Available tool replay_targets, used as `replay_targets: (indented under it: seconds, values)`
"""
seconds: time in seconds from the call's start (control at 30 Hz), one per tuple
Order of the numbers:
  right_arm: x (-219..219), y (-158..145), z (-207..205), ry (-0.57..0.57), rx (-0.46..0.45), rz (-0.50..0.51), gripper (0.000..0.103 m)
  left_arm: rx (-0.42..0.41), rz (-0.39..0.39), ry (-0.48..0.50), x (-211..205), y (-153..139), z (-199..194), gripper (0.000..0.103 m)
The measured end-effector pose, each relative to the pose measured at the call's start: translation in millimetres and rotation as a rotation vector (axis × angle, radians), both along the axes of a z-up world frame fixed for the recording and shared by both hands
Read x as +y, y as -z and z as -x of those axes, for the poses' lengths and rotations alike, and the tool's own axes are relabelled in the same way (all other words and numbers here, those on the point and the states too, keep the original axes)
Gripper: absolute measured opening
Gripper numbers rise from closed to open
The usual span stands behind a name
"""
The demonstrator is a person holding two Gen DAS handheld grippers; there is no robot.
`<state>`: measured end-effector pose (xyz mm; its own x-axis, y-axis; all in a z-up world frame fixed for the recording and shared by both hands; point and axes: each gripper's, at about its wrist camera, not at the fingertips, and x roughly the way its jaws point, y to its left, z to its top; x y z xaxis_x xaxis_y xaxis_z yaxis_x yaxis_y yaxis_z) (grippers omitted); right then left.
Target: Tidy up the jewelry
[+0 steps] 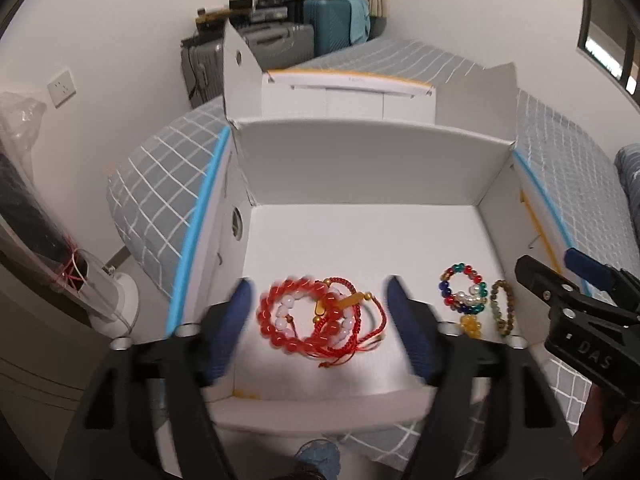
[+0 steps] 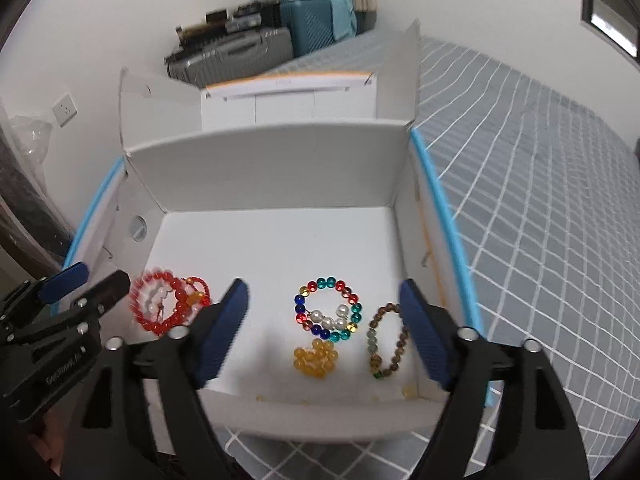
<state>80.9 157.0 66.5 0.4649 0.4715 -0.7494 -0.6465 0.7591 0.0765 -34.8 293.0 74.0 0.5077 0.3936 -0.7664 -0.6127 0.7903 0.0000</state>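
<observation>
Inside, glossy round-bead bracelets [image 2: 328, 308] lie on the smooth white cardboard box [image 2: 264, 168].

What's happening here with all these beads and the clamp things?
A person holds a two-finger gripper in each hand over a white cardboard box sitting on a checked bedspread. Inside lie several bracelets: a tangled red bunch on the left, a multicoloured bead bracelet, a small yellow bead cluster and a brown bead bracelet. The left gripper hangs with its jaws open around the red bunch; the right gripper is open over the others. Neither holds anything.
</observation>
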Motion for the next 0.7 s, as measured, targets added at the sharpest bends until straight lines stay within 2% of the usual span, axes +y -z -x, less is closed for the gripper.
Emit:
replay_targets:
  seconds: [0.13, 0.23, 0.47, 0.7]
  values:
    - [-22.9, -18.1, 20.8, 0.022, -0.047, -0.046, 0.095, -0.034, -0.035, -0.007, -10.9, -10.6, 20.7, 0.092]
    - [-36.3, -26.1, 40.7, 0.03, -0.084, -0.06, 0.095, -0.055, -0.033, 0.002, -18.5, -13.8, 38.2, 0.097]
    - [-48.0, -21.7, 69.4, 0.023, -0.109, -0.053, 0.095, -0.059, -0.032, 0.009, -32.2, -5.9, 66.8, 0.097]
    - [-59.1, -4.3, 77.6, 0.053, -0.095, -0.034, 0.095, -0.099, -0.04, 0.023, -44.5, -8.3, 84.3, 0.097]
